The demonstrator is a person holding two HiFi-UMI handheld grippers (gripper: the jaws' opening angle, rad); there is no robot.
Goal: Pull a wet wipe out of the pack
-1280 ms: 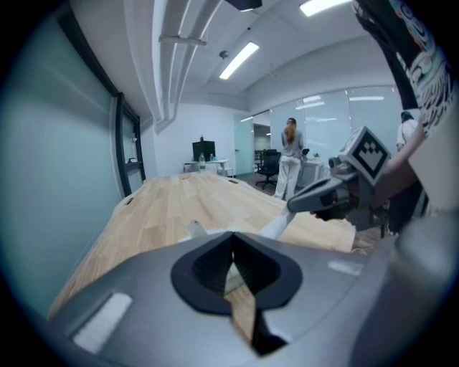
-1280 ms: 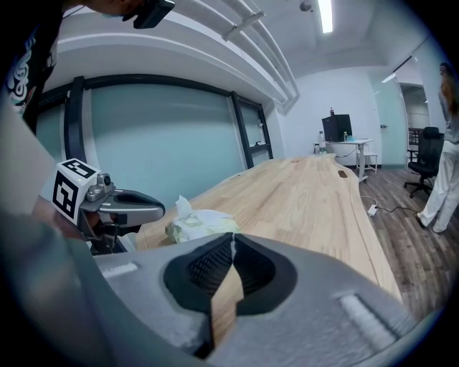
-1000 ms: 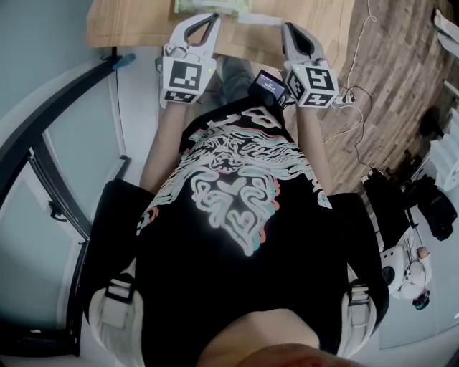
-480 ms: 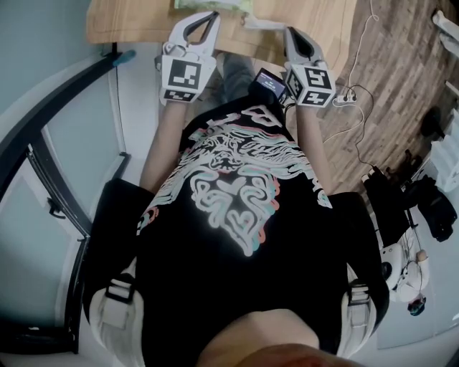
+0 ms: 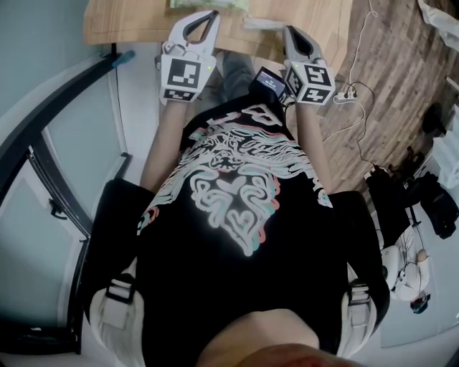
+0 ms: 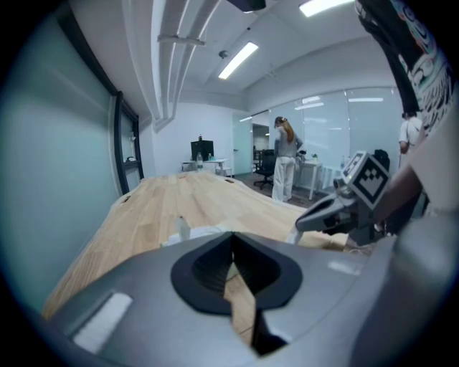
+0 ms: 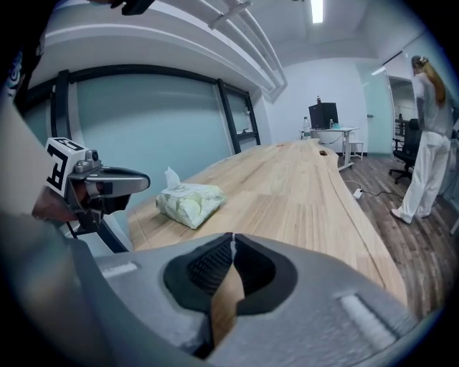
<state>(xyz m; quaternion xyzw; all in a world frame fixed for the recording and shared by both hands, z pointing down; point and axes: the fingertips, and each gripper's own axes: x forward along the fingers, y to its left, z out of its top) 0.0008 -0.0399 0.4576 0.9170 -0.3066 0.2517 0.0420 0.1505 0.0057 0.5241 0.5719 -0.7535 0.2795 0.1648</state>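
Head view looks steeply down a person's black patterned T-shirt (image 5: 229,215) to two hand-held grippers reaching over the near edge of a long wooden table (image 5: 129,21). The left gripper (image 5: 208,18) and right gripper (image 5: 290,31) sit side by side, well apart, each carrying a cube with square markers.

Both grippers' jaws are closed, tips together. Each gripper view shows only bare wood through the small gap behind the tips, and nothing is held.

The pack of wet wipes (image 7: 188,203) is a soft pale green and white pouch. It lies flat on the table, ahead of the left gripper and off to the left of the right one, touching neither. A white wipe (image 7: 171,177) stands up out of its top.

A pale flat strip (image 5: 262,24) lies on the table just ahead of the right gripper. What it is cannot be told.

Far off in the room, a person (image 7: 430,143) stands beside the table.
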